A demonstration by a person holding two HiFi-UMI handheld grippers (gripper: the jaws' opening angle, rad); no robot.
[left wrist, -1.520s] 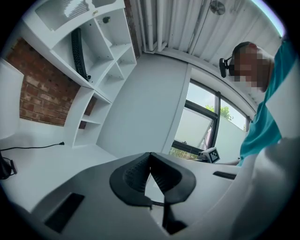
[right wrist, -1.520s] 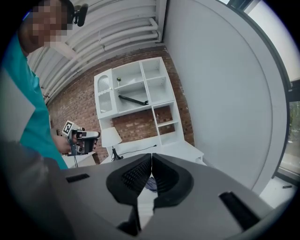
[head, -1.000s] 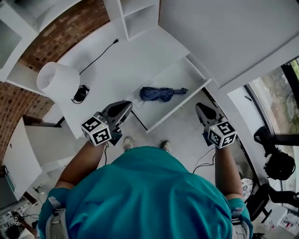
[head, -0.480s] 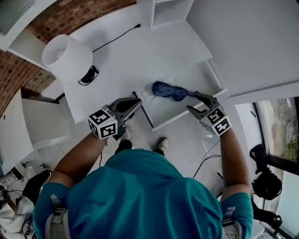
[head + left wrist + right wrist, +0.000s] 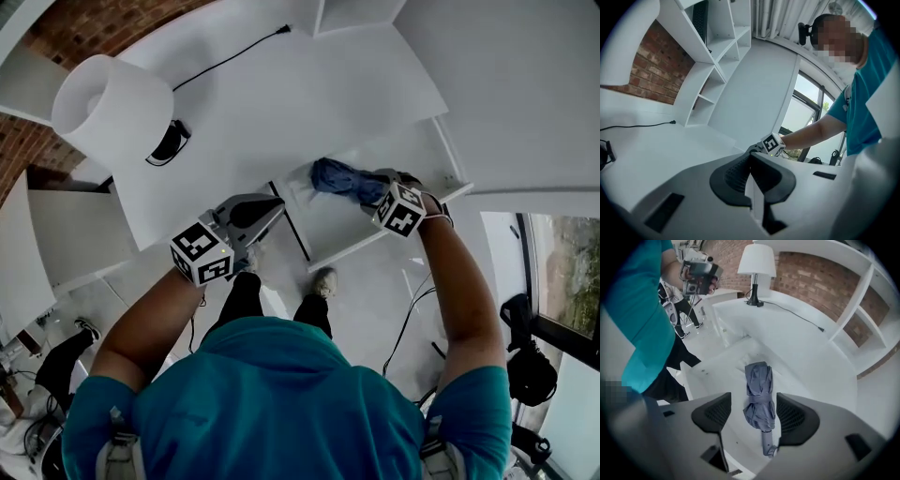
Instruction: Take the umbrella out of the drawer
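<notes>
Now: my right gripper (image 5: 754,416) has its jaws opening, astride the umbrella (image 5: 759,399) and not pressing it. It lies in the drawer (image 5: 724,385) beneath. The lamp (image 5: 757,261) stands well beyond. My left gripper (image 5: 752,180) has its jaws together.

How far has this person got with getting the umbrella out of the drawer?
Done: the drawer stands open, with the folded umbrella lying inside. In hand: the right tool points down over the umbrella, its jaws opening on either side of it, not pressing on it yet. Left to do: close on it and lift it out. The left tool is shut and empty, beside the drawer.
</notes>
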